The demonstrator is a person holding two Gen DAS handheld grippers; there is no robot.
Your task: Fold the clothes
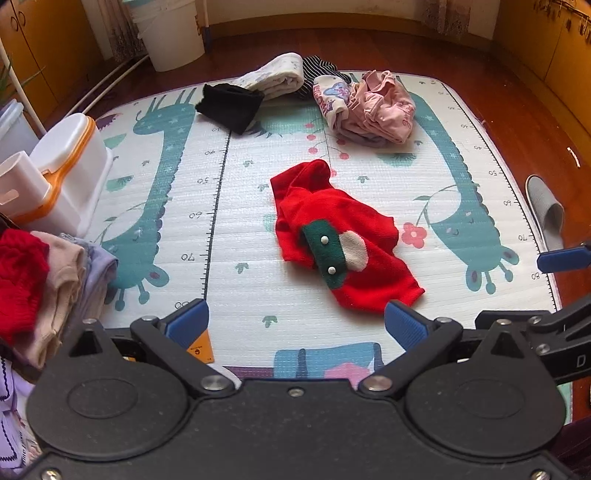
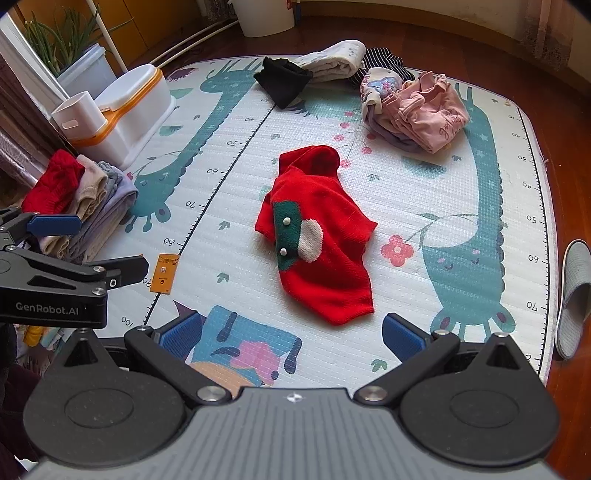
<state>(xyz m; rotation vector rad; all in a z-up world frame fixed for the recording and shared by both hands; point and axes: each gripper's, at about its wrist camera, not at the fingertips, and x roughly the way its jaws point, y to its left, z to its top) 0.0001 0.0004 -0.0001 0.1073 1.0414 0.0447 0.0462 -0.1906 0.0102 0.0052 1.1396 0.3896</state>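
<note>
Red sweater [image 2: 317, 236] crumpled mid-mat [image 2: 443, 177], unfolded. Folded stack [image 2: 92, 199] left of sweater; loose pile [image 2: 417, 110] beyond. Left gripper [image 1: 295, 325], right gripper [image 2: 291, 332]: fingers wide apart, empty.

White bucket [image 1: 168, 33] cut off at top edge, slipper [image 2: 574, 295] cropped at right edge.

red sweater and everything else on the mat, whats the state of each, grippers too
red sweater: crumpled, unfolded, flat on the mat
pink clothes pile: unfolded heap
black garment: loose
folded stack: folded, at the mat's edge
left gripper: open, empty
right gripper: open, empty
</note>
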